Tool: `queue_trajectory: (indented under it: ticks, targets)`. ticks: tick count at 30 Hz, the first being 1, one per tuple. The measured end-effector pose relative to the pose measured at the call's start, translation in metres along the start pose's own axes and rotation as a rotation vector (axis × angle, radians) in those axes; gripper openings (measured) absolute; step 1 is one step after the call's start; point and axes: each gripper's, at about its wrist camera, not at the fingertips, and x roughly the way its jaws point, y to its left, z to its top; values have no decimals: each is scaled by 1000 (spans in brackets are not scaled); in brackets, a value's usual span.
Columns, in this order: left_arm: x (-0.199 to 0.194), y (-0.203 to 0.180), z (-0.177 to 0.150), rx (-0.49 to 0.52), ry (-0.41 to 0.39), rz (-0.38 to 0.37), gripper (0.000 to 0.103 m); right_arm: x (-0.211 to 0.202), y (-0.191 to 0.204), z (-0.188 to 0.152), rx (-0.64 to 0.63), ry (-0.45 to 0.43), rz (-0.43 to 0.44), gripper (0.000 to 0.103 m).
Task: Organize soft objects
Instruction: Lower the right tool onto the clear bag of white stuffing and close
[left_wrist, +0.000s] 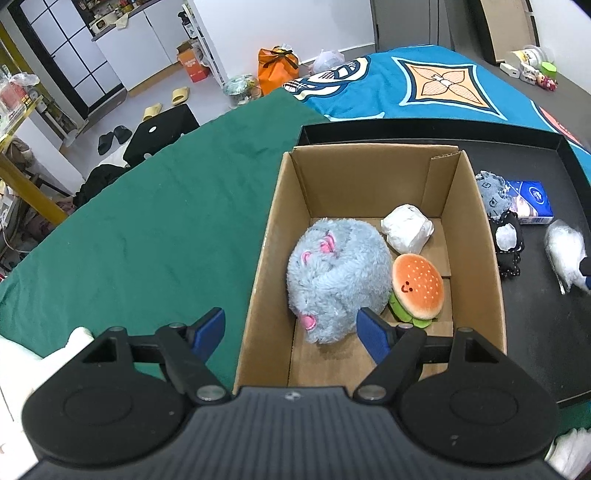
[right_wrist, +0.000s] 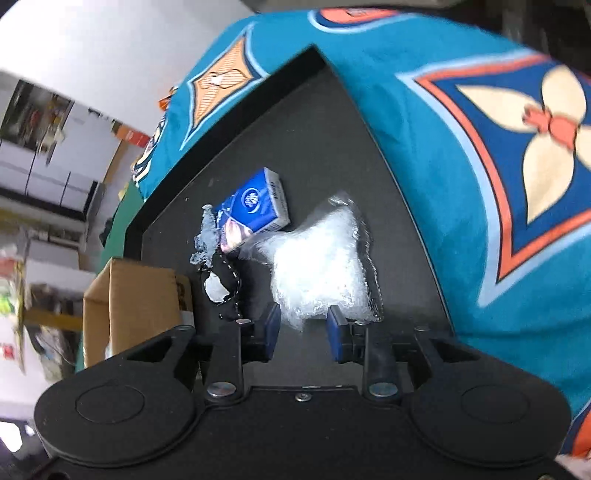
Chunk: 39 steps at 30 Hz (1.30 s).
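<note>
The right gripper (right_wrist: 302, 325), fingers spread around the crinkly clear bag of white stuffing (right_wrist: 319, 266), may pinch only slippery film and drop it.

A lived-in home; pale yellow slippers (left_wrist: 181, 96) and black sandals (left_wrist: 114, 138) lie on the grey floor; white cabinets (left_wrist: 125, 48) line the wall; a teal patterned blanket (left_wrist: 424, 85) covers the surface.

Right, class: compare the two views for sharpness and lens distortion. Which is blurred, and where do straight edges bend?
Left wrist view: sharp, evenly lit; the cardboard box and grey plush are crisp, though the black tray rim bows near the frame edge. Right wrist view: motion-smeared, most at the left background; the blue packet and clear bag of white fluff look soft.
</note>
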Motion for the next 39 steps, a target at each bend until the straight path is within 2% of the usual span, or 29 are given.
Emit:
queue_trajectory:
  ticks: [2,3,6,11,16,23,29,33,36,39]
  targets:
    - [1,-1,0,0,4,-4,77,4,-7,1,56,18,31,37]
    - [2,-1,-1,1,6,-6,77,6,-9,1,78,27,47,43]
    - [4,-2,-1,5,9,-9,77,9,-8,-2,123,67,100,75]
    - [5,-2,-1,8,12,-9,77,9,1,-1,88,28,63,75]
    - [7,-1,-1,4,13,-6,77,10,-3,5,98,-10,34,60]
    - [7,-3,0,8,15,-4,77,5,6,13,22,-105,-50,59]
    - [6,-1,-1,3,11,-7,77,16,15,15,-31,-98,-104,61]
    - [7,0,-2,5,16,-1,77,23,24,12,-72,-70,-106,61]
    - [9,2,-1,3,19,9,77,27,36,5,-164,-89,-162,61]
    - [9,5,-1,-8,20,13,77,31,42,1,-210,-86,-174,56]
